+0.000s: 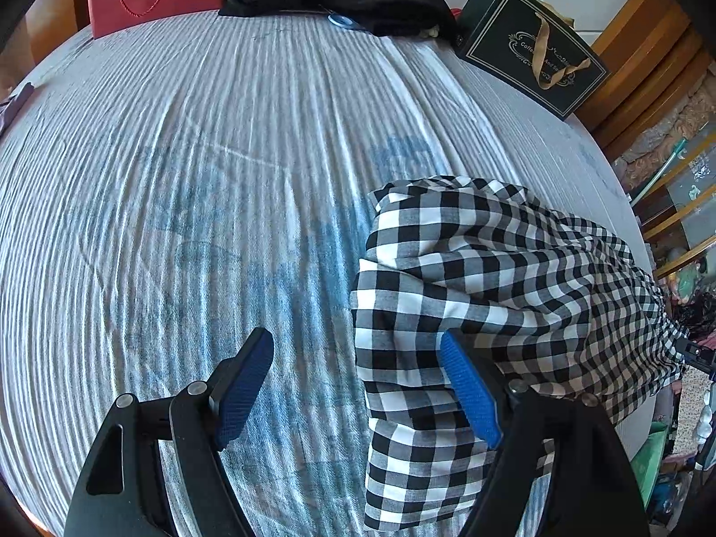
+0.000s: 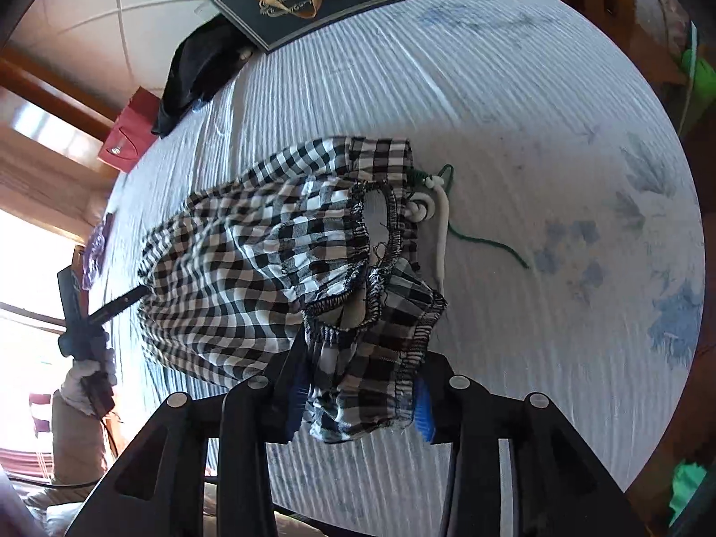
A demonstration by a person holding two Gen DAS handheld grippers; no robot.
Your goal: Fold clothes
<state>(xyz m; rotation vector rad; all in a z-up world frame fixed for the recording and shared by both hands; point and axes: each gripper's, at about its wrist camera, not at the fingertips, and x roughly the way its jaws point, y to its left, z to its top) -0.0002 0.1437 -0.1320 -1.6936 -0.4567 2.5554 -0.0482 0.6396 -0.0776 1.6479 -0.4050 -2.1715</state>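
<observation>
Hovering over the striped sheet (image 1: 179, 179), the left gripper (image 1: 358, 389) has its blue pads spread wide with nothing between them, its right finger just over the checkered garment's (image 1: 483, 277) edge. That garment sits bunched on the bed toward the right. Over there, the right gripper (image 2: 362, 407) is pinched on its gathered waistband, white drawstring (image 2: 441, 228) trailing on the sheet.
</observation>
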